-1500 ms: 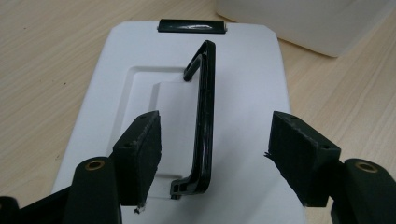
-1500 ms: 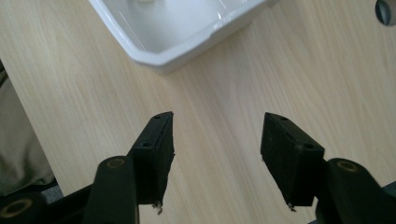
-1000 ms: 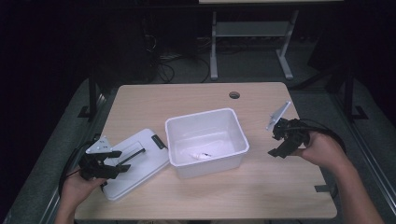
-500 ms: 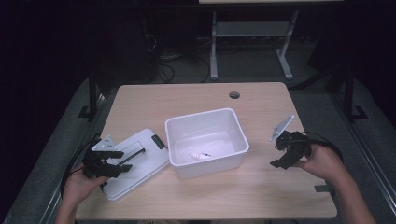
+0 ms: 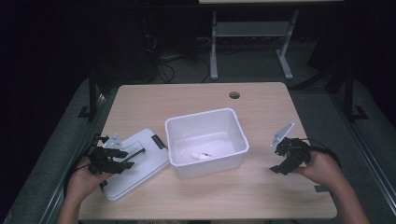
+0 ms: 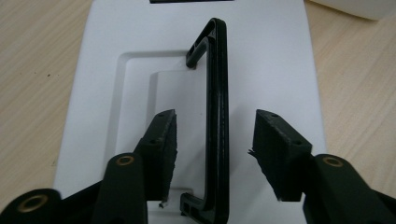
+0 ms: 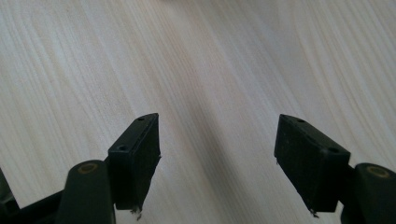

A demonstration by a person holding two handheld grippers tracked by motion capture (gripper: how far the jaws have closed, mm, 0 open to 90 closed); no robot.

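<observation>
A white lid (image 5: 144, 163) lies flat on the table, left of an open white bin (image 5: 205, 114). Its black handle (image 6: 218, 93) stands up from the lid (image 6: 266, 56). My left gripper (image 5: 123, 162) reaches over the lid's near end, and the handle runs between its jaws. In the left gripper view my left gripper (image 6: 215, 121) shows a gap on each side of the handle; the jaws have just been closing. My right gripper (image 5: 279, 168) hangs low over bare table right of the bin. In its own view my right gripper (image 7: 217, 135) has nothing between its jaws, which have just been opening.
A small white object (image 5: 201, 155) lies on the bin's floor. A round cable hole (image 5: 234, 94) sits near the table's far edge. Dark floor, cables and a desk frame (image 5: 214, 46) lie beyond the table.
My right gripper has sunk toward the table and come nearer the front edge, its jaws wider. My left gripper has stayed put, its jaws narrower around the handle.
</observation>
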